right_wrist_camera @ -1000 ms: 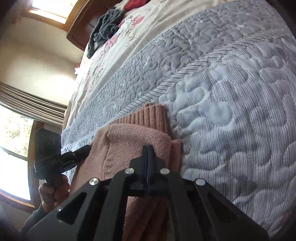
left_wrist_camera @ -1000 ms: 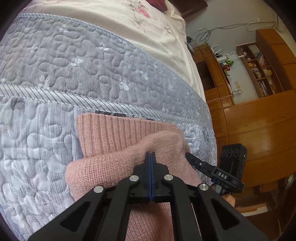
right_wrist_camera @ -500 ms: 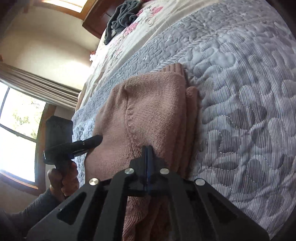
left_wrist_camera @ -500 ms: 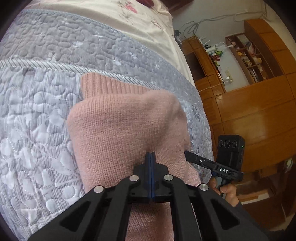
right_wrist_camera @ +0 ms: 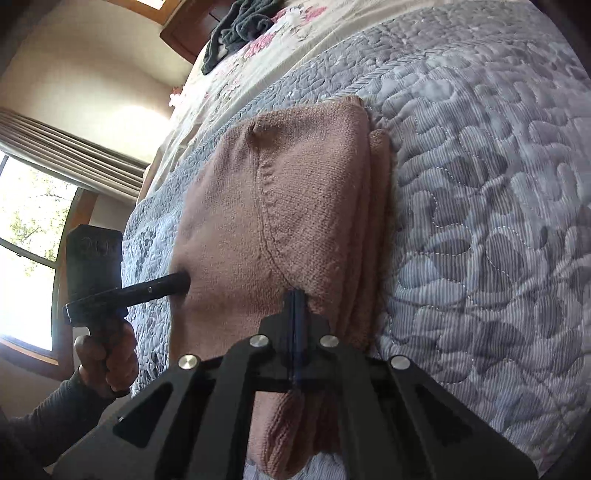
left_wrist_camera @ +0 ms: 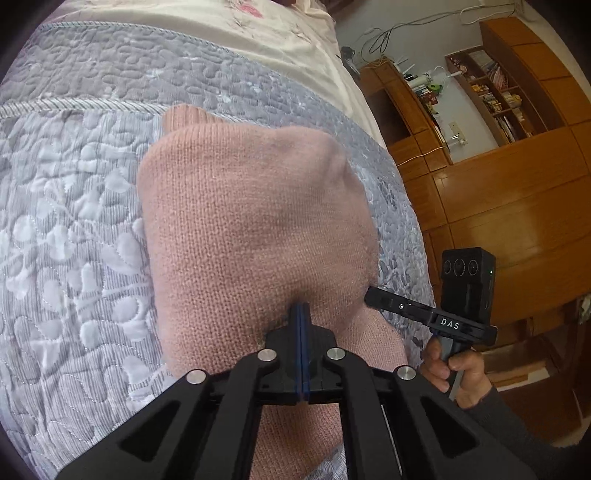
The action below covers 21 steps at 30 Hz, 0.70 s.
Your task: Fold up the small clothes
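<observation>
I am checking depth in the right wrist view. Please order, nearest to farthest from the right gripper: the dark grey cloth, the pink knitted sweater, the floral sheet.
1. pink knitted sweater: clamped in the right gripper.
2. floral sheet: beyond the grey quilt.
3. dark grey cloth: upper left, lying on the sheet's far end.

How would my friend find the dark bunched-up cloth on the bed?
Start at the big bed with the grey quilt. Look past the pink sweater to the flowery sheet at the far end. The dark cloth lies crumpled there, the only dark thing on the bed.
</observation>
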Motion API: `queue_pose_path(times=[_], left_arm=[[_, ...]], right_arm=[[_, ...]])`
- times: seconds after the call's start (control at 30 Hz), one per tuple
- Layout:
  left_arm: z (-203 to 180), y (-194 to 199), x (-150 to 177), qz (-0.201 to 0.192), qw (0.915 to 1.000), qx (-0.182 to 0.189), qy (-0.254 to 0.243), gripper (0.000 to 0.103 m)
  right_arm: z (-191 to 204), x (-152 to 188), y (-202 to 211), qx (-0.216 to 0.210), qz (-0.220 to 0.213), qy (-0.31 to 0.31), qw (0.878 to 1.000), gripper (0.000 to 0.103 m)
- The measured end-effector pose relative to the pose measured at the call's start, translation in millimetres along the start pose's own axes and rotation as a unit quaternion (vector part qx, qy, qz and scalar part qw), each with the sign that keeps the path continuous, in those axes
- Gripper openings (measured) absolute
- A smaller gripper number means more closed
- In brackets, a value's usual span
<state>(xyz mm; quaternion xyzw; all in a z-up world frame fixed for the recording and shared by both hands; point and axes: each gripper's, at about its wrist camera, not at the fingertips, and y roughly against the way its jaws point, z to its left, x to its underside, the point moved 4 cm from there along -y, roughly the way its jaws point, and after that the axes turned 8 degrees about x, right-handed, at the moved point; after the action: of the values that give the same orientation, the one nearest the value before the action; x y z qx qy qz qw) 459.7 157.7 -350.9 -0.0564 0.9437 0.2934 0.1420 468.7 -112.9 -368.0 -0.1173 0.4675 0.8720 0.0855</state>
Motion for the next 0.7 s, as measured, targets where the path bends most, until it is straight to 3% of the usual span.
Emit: queue_pose_path(times=[0.03,0.1,0.13,0.2,0.3,0.4,0.47,0.5,0.53,0.57,0.6,0.63,0.7], left_arm=[[-7,6,3,-0.002,0.9999,0.016,-0.001,0.028],[-17,22,14,-0.013,0.9991,0.041,-0.004,0.051],[-16,25,21,-0.014,0.999,0.043,-0.003,0.057],[-4,19,39,0.005,0.9996,0.025,0.01,0.058],[14,9,54,0.017,0.9986,0.026,0.043,0.058],[6,25,55,0.004,0.9972,0.043,0.062,0.061],[2,48,58,-0.026,0.9979,0.036,0.047,0.077],[5,60,62,-0.042,0.9976,0.029,0.046,0.086],[13,68,66,-0.05,0.9973,0.017,0.051,0.087],[23,73,72,-0.05,0.9969,0.005,0.06,0.087],[36,76,77,-0.047,0.9961,-0.002,0.075,0.087],[48,77,83,-0.045,0.9946,-0.005,0.093,0.087],[65,76,92,-0.04,0.9907,0.016,0.129,0.087]], right_arm=[[2,2,8,0.0,-0.006,-0.007,1.0,0.001],[15,11,27,-0.025,-0.017,0.002,1.0,0.008],[23,17,30,-0.037,-0.015,0.008,0.999,0.008],[31,32,23,-0.034,0.009,0.03,0.999,0.008],[11,52,-8,0.021,0.053,0.045,0.997,0.0],[-5,53,0,0.009,0.046,0.006,0.999,0.0],[-3,45,20,-0.01,0.025,-0.005,1.0,0.009],[-5,40,29,-0.022,0.02,-0.017,0.999,0.024],[-9,36,37,-0.028,0.016,-0.029,0.999,0.049],[-16,29,41,-0.032,0.013,-0.044,0.998,0.06],[-26,24,45,-0.038,0.013,-0.062,0.997,0.067],[-36,16,44,-0.05,0.018,-0.084,0.995,0.069],[-56,2,40,-0.074,0.029,-0.131,0.988,0.08]])
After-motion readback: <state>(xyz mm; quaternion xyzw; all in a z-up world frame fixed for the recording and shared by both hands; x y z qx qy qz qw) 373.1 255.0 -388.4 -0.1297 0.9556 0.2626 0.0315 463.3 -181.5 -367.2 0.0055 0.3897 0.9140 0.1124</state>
